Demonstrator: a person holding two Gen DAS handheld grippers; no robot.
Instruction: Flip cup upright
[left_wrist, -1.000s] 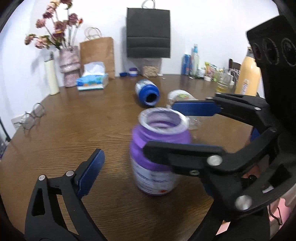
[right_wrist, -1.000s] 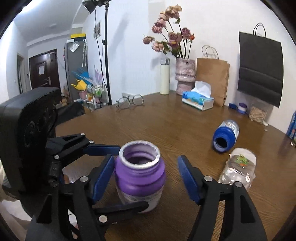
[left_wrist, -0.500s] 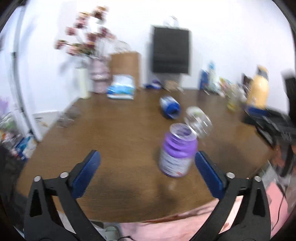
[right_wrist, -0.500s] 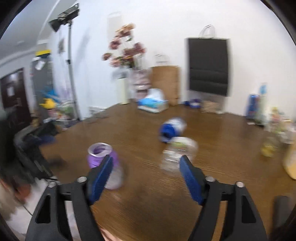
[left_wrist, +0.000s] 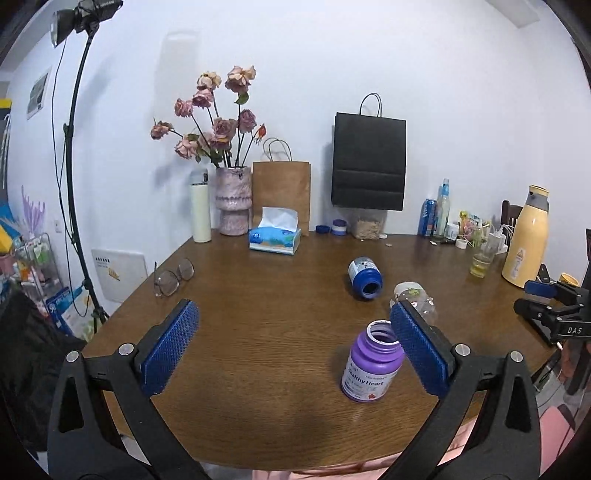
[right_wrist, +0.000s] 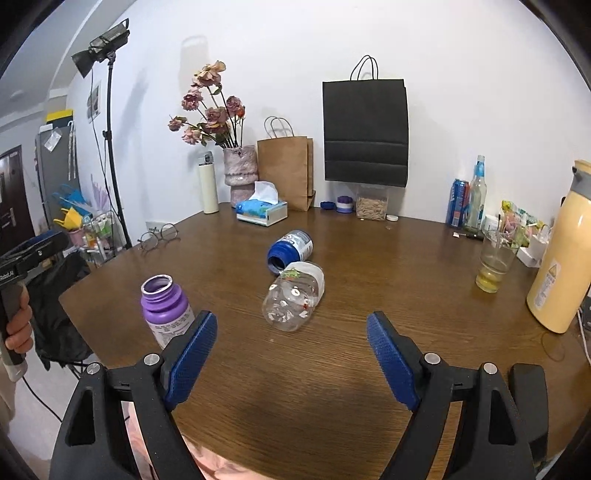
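Purple "Healthy Heart" bottle (left_wrist: 372, 363) standing upright, mouth open, near the front edge of the wooden table (left_wrist: 258, 317). Blue bottle (right_wrist: 290, 251) and clear jar (right_wrist: 294, 301) lie on their sides behind it. Left gripper (left_wrist: 295, 345) and right gripper (right_wrist: 291, 356): fingers spread apart, holding nothing.

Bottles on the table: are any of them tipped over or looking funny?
Yes. The blue bottle and the clear plastic bottle both lie on their sides mid-table, capless, close together. The purple bottle stands upright with its mouth open. Nothing looks spilled.
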